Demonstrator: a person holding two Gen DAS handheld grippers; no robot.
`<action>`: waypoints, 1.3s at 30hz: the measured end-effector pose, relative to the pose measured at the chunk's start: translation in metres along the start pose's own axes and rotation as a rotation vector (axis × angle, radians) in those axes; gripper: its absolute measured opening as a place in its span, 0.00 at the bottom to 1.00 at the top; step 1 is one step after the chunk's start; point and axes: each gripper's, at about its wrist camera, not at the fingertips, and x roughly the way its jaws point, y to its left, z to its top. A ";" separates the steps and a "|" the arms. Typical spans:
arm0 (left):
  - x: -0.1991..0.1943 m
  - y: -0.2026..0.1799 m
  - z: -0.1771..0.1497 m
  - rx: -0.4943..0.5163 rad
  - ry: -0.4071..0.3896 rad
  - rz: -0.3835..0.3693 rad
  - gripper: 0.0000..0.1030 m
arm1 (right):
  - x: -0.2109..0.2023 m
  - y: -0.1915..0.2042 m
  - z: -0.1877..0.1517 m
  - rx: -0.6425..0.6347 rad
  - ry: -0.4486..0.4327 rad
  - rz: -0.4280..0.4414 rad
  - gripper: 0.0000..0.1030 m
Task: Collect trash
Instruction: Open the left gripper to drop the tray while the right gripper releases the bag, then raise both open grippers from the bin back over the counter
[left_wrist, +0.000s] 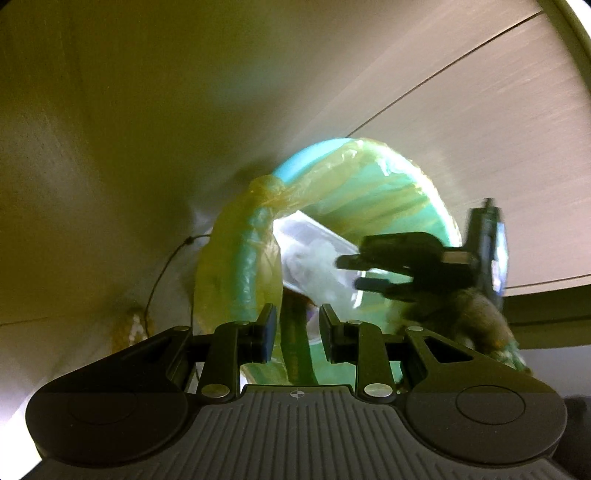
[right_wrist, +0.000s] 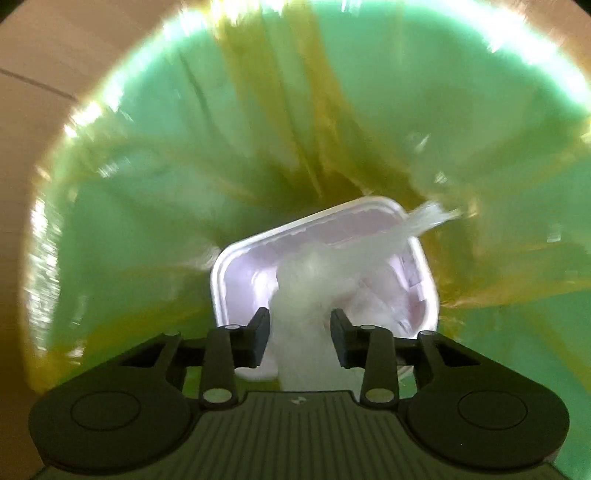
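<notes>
My left gripper (left_wrist: 297, 334) clamps the bin liner's rim (left_wrist: 295, 354). Only the right view shows my right gripper (right_wrist: 299, 338) parted around clear wrapping (right_wrist: 306, 295) above a white tray (right_wrist: 240, 273), lower centre.

Left gripper (left_wrist: 297, 334) pointed steeply down, jaws part open with a fold of thin plastic between the pads; contact could not be judged. Right gripper (left_wrist: 352, 271) reached in from the right, blurred. In its own view the right gripper (right_wrist: 299, 338) stood open, pads clear.

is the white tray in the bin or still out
In: the white tray lies tilted down inside the bin's green liner, which surrounds it.
</notes>
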 end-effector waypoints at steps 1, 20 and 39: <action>-0.001 -0.003 -0.001 0.004 -0.004 -0.001 0.28 | -0.010 0.001 -0.003 0.003 -0.015 -0.013 0.37; -0.153 -0.138 -0.015 0.259 -0.244 0.086 0.28 | -0.282 0.008 -0.131 -0.309 -0.369 0.064 0.41; -0.362 -0.131 0.062 0.162 -0.790 0.021 0.28 | -0.465 0.129 -0.138 -0.642 -0.875 0.317 0.60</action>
